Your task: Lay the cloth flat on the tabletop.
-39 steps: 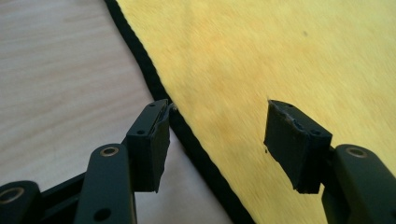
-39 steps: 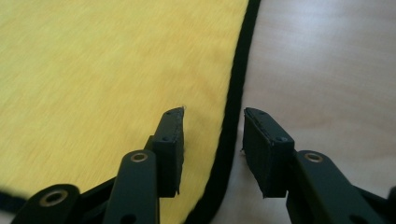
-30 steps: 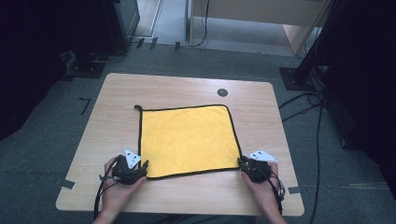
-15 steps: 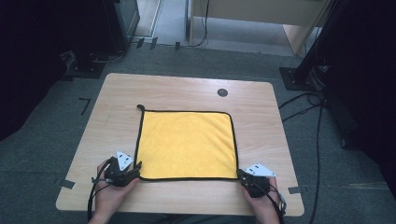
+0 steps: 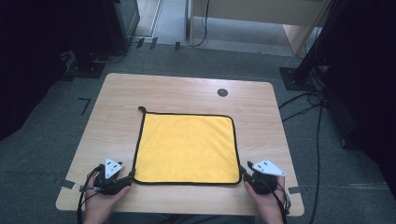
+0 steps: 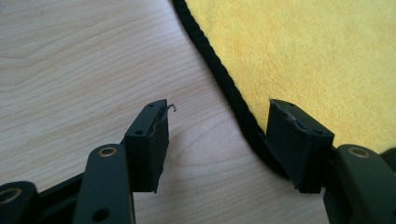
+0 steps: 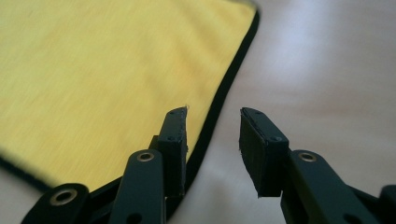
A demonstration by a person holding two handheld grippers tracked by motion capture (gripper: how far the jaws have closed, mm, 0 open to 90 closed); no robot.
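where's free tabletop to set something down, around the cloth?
Widest bare strip: between the yellow cloth's far hem and the table's far edge, apart from the round grommet. Narrower strips flank the cloth. Crowded: near corners, where the left gripper and right gripper sit open.

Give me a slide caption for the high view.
Yellow cloth spread flat on the table, left gripper and right gripper open at its near corners.

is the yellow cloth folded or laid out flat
Laid out flat. The cloth lies as one single layer on the table, its black edging showing along all four sides, no fold.
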